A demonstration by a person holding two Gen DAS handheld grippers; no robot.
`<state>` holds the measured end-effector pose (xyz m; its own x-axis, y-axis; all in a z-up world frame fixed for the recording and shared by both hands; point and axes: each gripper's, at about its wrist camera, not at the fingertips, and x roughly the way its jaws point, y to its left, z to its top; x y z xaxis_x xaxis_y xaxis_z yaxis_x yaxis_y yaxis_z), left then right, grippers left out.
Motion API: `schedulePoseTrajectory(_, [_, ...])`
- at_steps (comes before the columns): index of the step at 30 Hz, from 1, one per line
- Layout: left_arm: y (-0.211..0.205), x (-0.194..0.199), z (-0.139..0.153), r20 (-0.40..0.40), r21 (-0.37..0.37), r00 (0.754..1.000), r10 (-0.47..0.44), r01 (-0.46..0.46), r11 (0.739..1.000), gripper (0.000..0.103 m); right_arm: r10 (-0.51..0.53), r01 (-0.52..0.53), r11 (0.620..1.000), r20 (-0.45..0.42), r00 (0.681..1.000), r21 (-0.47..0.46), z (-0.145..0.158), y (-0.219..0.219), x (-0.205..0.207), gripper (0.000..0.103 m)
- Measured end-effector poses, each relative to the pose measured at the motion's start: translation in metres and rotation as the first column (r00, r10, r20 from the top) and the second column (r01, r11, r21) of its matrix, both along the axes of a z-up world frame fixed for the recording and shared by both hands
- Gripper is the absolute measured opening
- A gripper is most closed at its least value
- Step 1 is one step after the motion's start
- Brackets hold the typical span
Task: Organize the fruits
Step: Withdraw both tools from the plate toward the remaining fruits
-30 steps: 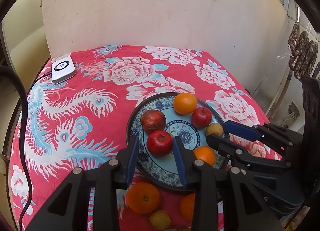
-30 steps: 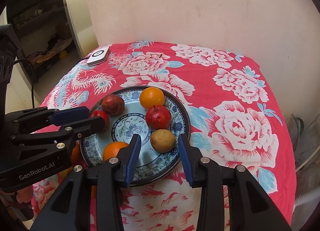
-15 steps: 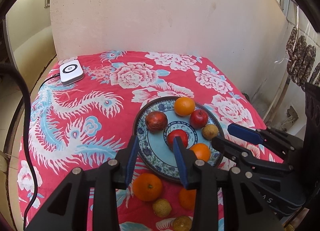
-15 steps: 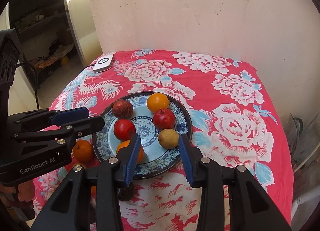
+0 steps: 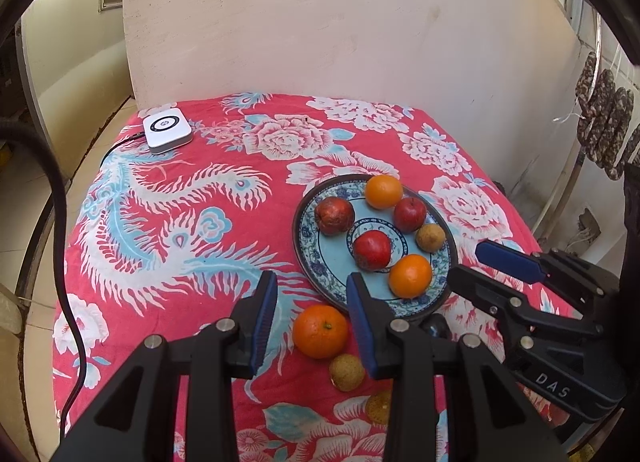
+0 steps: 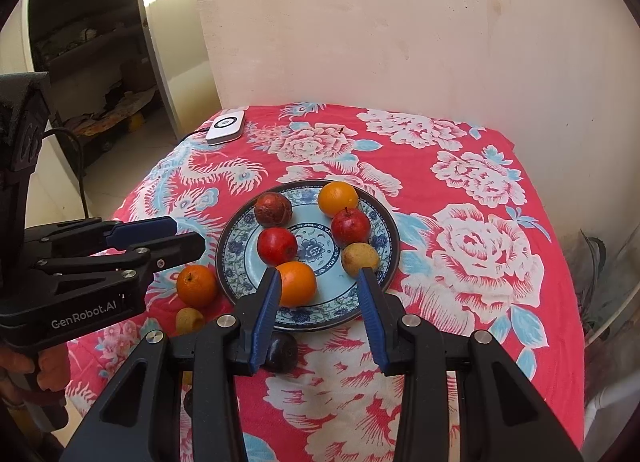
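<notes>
A blue-patterned plate [image 5: 308, 258] [image 6: 386, 262] holds two oranges, two red apples [image 5: 372, 250] [image 6: 277, 245], a dark red fruit [image 5: 334, 216] and a small tan fruit [image 5: 430, 237]. On the cloth in front of it lie an orange [image 5: 320, 331] [image 6: 197, 286], a small tan fruit [image 5: 346, 372] [image 6: 189, 319], another brownish fruit [image 5: 379, 406] and a dark fruit [image 6: 281, 350]. My left gripper [image 5: 312, 304] is open and empty above the loose orange. My right gripper [image 6: 318, 294] is open and empty over the plate's near edge.
The table has a red floral cloth [image 5: 180, 222]. A white square device [image 5: 167, 130] [image 6: 225, 127] with a cable sits at the far left corner. A pale wall stands behind the table. Dark dried items [image 5: 604, 130] hang at the right.
Both grippers have pulled back and up from the plate. The left gripper let go of a red apple, which now lies near the plate's centre. More loose fruit shows in front.
</notes>
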<state>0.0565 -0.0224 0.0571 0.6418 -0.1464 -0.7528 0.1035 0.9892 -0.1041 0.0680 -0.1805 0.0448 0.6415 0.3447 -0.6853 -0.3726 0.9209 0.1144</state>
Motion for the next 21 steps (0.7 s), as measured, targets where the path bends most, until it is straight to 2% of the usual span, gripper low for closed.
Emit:
schedulePoseTrajectory(14, [0.011, -0.023, -0.005, -0.025, 0.001, 1.000, 0.008, -0.008, 1.000, 0.038, 0.012, -0.012, 1.000, -0.011, 1.000, 0.001, -0.003, 0.003, -0.022, 0.040])
schedulePoseTrajectory(21, [0.010, -0.033, -0.009, -0.049, -0.027, 0.999, -0.013, 0.012, 1.000, 0.038, 0.025, -0.025, 1.000, -0.019, 1.000, -0.002, -0.006, 0.006, -0.031, 0.041])
